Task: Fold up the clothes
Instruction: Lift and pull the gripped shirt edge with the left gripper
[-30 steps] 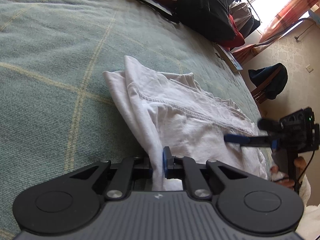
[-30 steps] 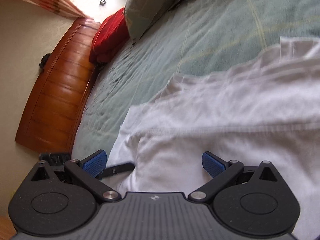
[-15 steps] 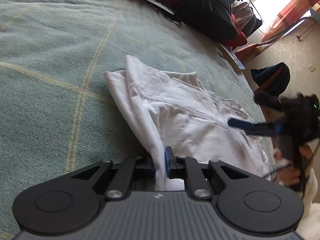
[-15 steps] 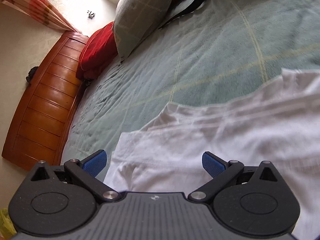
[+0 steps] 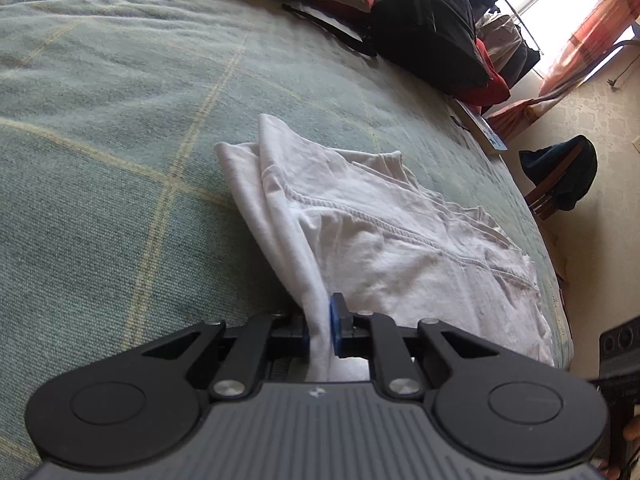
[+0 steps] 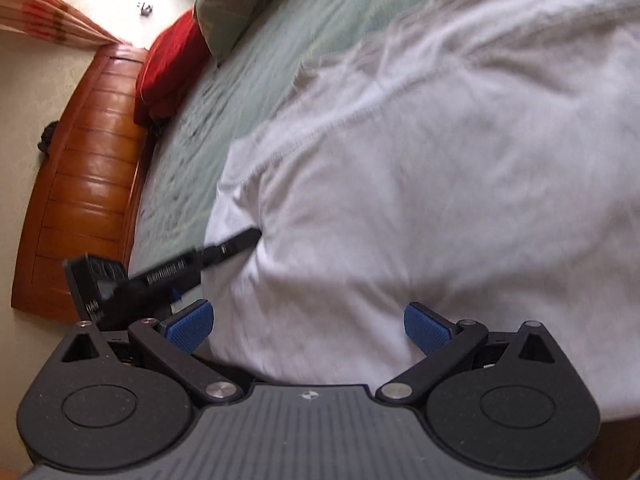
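I had the white garment (image 5: 400,236) lying on the green plaid bedspread (image 5: 100,184), near the bedspread's edge toward the floor, with its long axis running from my left gripper (image 5: 320,330) away toward the black backpack (image 5: 428,24) at the bedspread's far side. Its stitched hem ran slantwise across the cloth, and its far end rose in a loose folded peak. My left gripper was clamped on a pinched ridge of the garment's near edge, the blue pads (image 5: 335,326) pressing the cloth from both sides. My right gripper (image 6: 308,326) hovered over the garment with its jaws spread wide and nothing between them, the white cloth lying beneath. In the right wrist view the garment was smeared by motion blur, so its seams and far border were hard to follow, and its right part ran out of the picture. The left gripper appeared there only as a dark blurred shape, its tip buried in the fabric's edge beside the wooden headboard (image 6: 84,184). In the left wrist view the right gripper was cut off at the picture's lower right corner, showing only a dark casing. How many layers the garment had under its top fold I could not tell.
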